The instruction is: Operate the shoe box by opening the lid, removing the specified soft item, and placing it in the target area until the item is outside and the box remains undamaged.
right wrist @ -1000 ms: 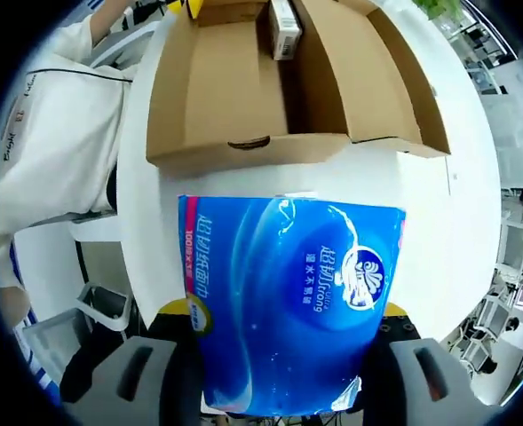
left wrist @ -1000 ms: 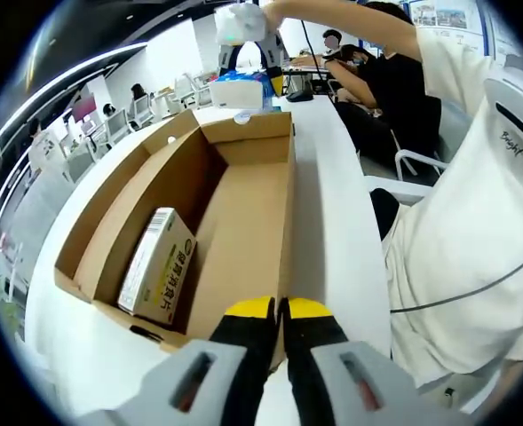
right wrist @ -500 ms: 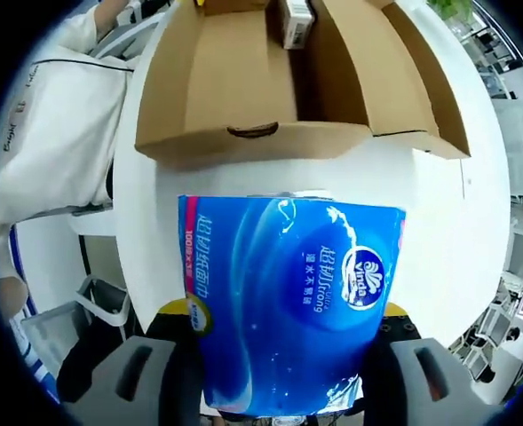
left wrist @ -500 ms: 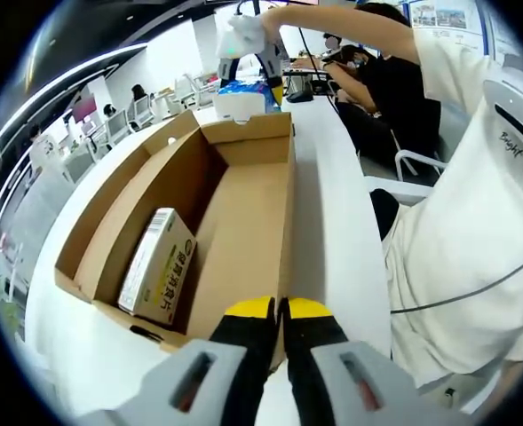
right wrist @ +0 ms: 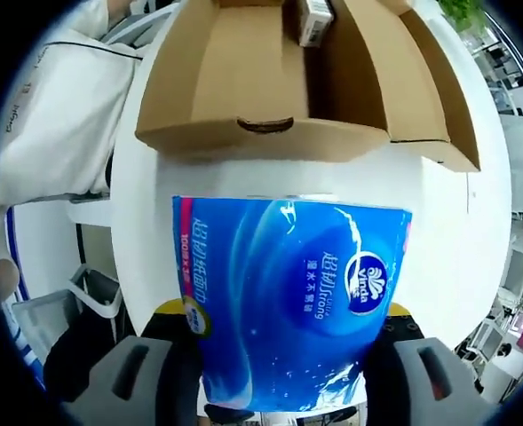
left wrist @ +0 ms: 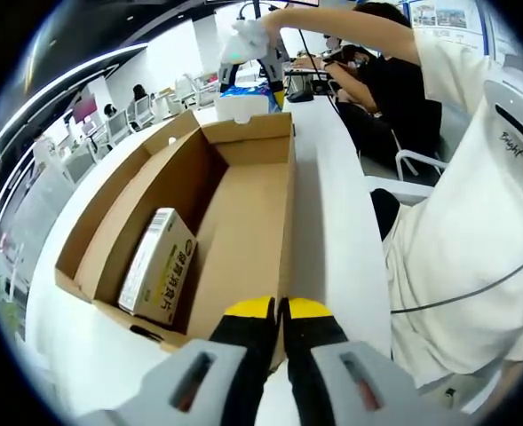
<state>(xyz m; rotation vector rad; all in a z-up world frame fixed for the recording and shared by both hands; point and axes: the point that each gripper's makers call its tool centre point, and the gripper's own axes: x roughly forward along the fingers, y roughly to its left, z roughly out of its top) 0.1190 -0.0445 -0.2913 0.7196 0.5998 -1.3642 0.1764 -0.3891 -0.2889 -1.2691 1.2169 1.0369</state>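
While your right gripper [right wrist: 283, 333] pinches the blue plastic tissue pack [right wrist: 288, 306] above the white table [right wrist: 474, 222] at 6 o'clock of the open brown cardboard shoe box [right wrist: 261, 62], your left gripper [left wrist: 279, 312] has its fingers pressed together on the box's wall — tug there and it may tear.

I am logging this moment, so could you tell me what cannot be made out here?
- Right gripper view: the blue tissue pack hides whether it rests on the white table.
- Left gripper view: the left claw hides part of the shoe box wall.
- Left gripper view: print on the small carton is too small.
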